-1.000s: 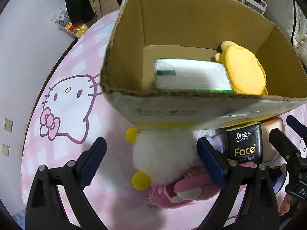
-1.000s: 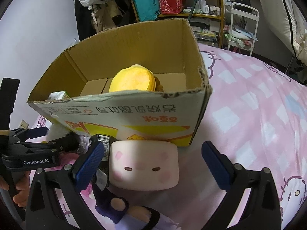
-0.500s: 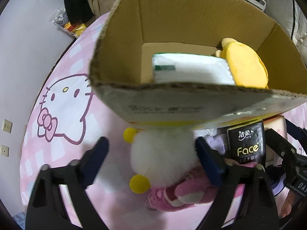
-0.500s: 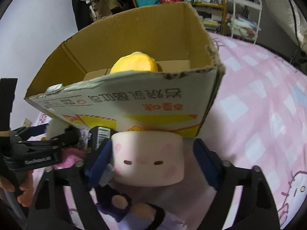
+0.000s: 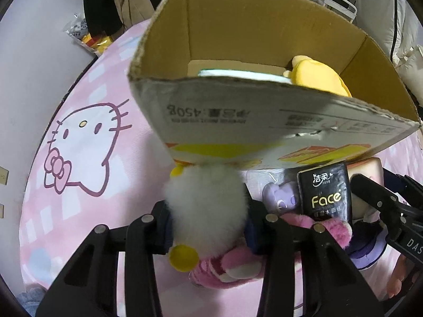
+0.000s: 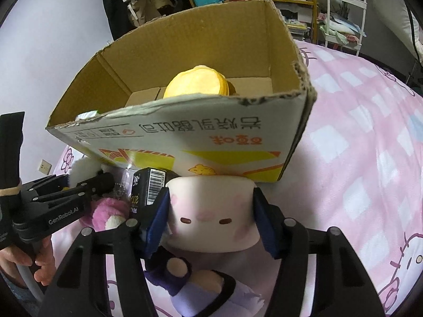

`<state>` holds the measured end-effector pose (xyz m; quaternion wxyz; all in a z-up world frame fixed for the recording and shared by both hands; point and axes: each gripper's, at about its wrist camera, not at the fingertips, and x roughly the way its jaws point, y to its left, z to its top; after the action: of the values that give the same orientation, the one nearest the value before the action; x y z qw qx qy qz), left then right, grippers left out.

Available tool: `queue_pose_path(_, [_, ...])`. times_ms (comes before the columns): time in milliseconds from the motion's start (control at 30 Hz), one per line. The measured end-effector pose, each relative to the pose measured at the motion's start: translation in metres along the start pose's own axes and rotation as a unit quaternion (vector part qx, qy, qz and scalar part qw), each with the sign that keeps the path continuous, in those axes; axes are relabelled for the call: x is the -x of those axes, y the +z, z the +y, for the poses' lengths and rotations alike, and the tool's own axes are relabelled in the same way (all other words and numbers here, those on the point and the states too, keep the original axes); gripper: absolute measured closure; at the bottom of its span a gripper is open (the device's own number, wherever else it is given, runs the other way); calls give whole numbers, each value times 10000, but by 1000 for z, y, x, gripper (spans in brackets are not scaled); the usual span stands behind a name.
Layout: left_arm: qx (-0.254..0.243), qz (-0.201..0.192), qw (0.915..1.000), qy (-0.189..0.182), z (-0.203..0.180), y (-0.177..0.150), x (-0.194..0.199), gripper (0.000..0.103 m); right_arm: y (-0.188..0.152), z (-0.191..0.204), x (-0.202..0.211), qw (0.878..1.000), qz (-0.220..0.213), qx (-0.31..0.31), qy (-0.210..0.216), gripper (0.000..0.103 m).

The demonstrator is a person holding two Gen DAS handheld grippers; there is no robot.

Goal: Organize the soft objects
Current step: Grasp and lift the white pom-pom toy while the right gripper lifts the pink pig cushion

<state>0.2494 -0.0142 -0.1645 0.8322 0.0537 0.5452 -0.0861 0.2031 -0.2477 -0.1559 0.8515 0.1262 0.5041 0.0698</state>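
The left tongs (image 5: 208, 218) are closed on the white fluffy plush (image 5: 207, 203), with one blue pad pressed against each flank of the toy. This plush, which carries yellow pompoms, sits on the pink bedspread (image 5: 87, 211) directly against the near wall of the cardboard box (image 5: 232, 126).

The right tongs (image 6: 211, 219) are closed on the pale square plush (image 6: 211, 211), gripping it on both sides. This plush touches the printed front wall of the box, near its right corner.

A black tissue pack (image 5: 326, 191) stands between the two gripped toys. A pink plush (image 5: 232, 261) lies below the white one. A purple plush (image 6: 195, 282) lies just below the square one.

Inside the box, a yellow plush (image 6: 198, 82) rests on the floor panel. A white-and-green pack (image 5: 238, 75) lies to its left, largely hidden by the near wall.
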Motion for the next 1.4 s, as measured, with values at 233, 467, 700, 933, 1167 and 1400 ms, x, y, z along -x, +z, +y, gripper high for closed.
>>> queue_pose_path(233, [45,-272,9996,22,-7,-14,21,63,-3,-2,8,9999,-82,-110,24,39])
queue_pose_path(467, [-40,-669,9976,142,-17,-21,45,63,-4,-5,19,9995,-214,-193,128,40])
queue_pose_path(700, [-62,-1216,9924,183,-19,-27,74,63,-7,-6,32,9989,-388,-182,168,46])
queue_pose_path(933, [-21,-1797,9836,169,-16,-34,104,63,-10,7,46,9982,-584,149,66,65])
queue_pose_path(1167, [68,-2473,9687,184,-12,-44,139,63,-6,11,85,9933,-1135,195,135,67])
queue_pose_path(1400, [-54,-3078,9512,224,-16,-49,166,63,-1,13,127,9840,-1732,191,360,67])
